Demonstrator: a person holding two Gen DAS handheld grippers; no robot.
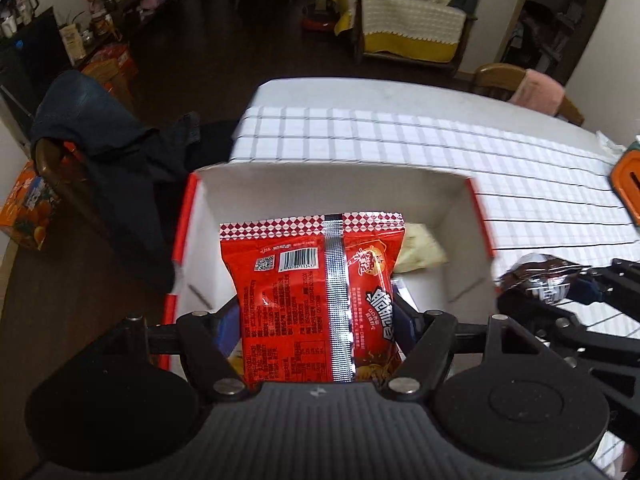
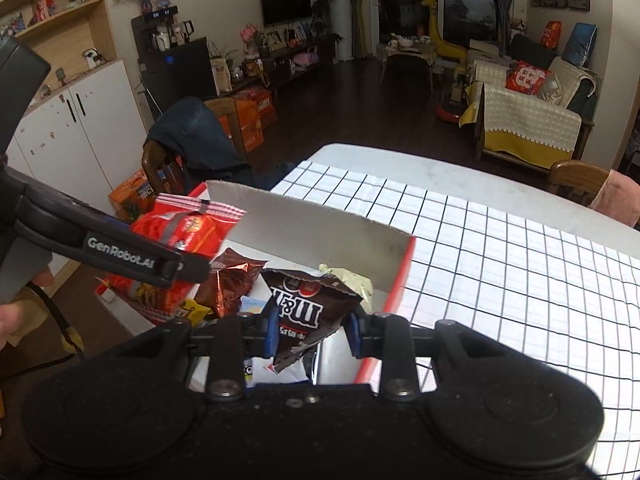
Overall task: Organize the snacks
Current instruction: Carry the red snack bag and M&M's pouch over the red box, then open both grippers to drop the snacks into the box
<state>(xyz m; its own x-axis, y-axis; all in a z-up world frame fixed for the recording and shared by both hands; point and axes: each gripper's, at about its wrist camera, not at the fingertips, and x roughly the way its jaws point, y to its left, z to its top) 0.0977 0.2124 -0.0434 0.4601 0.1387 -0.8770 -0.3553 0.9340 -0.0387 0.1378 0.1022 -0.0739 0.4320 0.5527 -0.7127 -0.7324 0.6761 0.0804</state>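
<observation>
My left gripper [image 1: 316, 320] is shut on a red snack packet [image 1: 312, 296] and holds it over the open white box with red trim [image 1: 328, 184]. A pale yellow packet [image 1: 422, 248] lies in the box behind it. My right gripper [image 2: 312, 326] is shut on a brown M&M's bag [image 2: 308, 304], held above the box's near right corner [image 2: 404, 276]. In the right wrist view the left gripper [image 2: 188, 268] holds the red packet [image 2: 180, 236] at left. A copper-brown packet [image 2: 230, 280] and other snacks lie in the box.
The box stands on a white tablecloth with a black grid [image 2: 500, 264]. A wooden chair draped with dark blue clothing [image 1: 92, 132] stands left of the table. An orange object [image 1: 628, 184] sits at the table's right edge. Another chair [image 2: 576, 180] stands at the far side.
</observation>
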